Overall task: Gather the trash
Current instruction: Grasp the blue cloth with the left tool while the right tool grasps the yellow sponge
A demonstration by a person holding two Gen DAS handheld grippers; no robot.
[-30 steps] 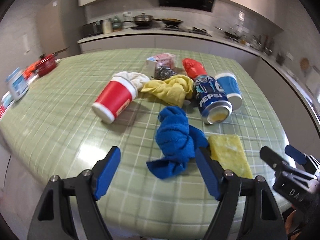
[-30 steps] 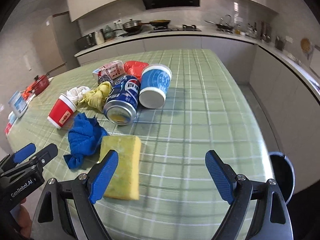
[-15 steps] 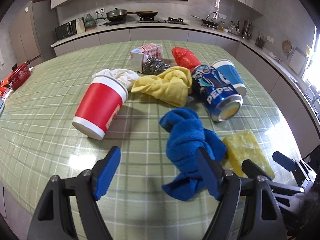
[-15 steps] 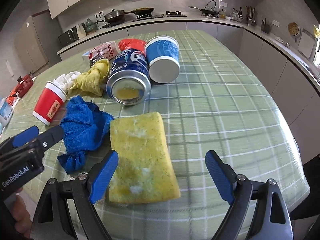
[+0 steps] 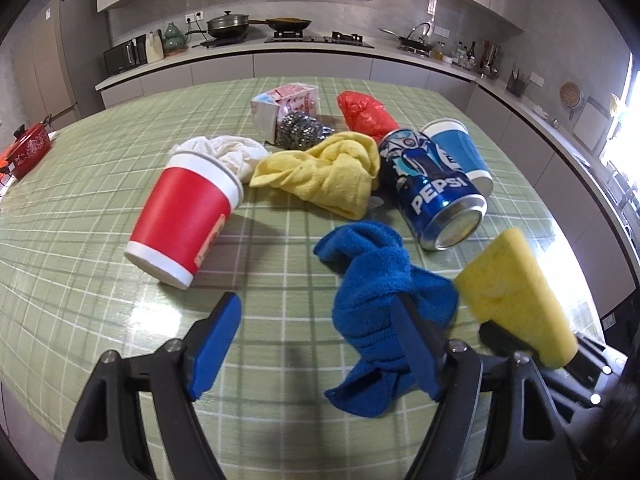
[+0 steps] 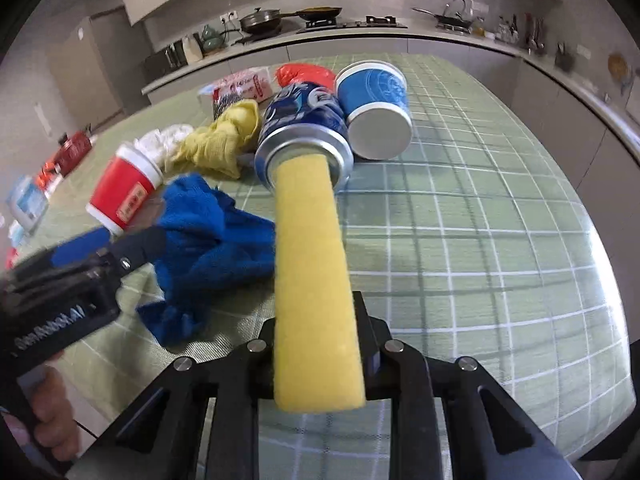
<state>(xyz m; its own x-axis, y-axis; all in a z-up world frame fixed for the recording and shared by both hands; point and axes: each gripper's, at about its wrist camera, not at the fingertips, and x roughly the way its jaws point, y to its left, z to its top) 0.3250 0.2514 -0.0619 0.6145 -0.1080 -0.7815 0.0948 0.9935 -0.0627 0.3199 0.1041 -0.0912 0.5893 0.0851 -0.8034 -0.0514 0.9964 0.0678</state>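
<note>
Sponge [image 6: 316, 280] now upended between clamped right tongs [image 6: 320, 354]

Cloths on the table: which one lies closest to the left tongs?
The blue cloth, bunched against the left tongs' right finger; the yellow cloth and white one lie farther back among the cups.

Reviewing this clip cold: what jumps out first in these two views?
The yellow sponge, clamped on edge in the right gripper, fills the middle of the right wrist view. Beside it a crumpled blue cloth lies against one finger of the open left gripper. Behind, a Pepsi can and red cup lie tipped over.
</note>
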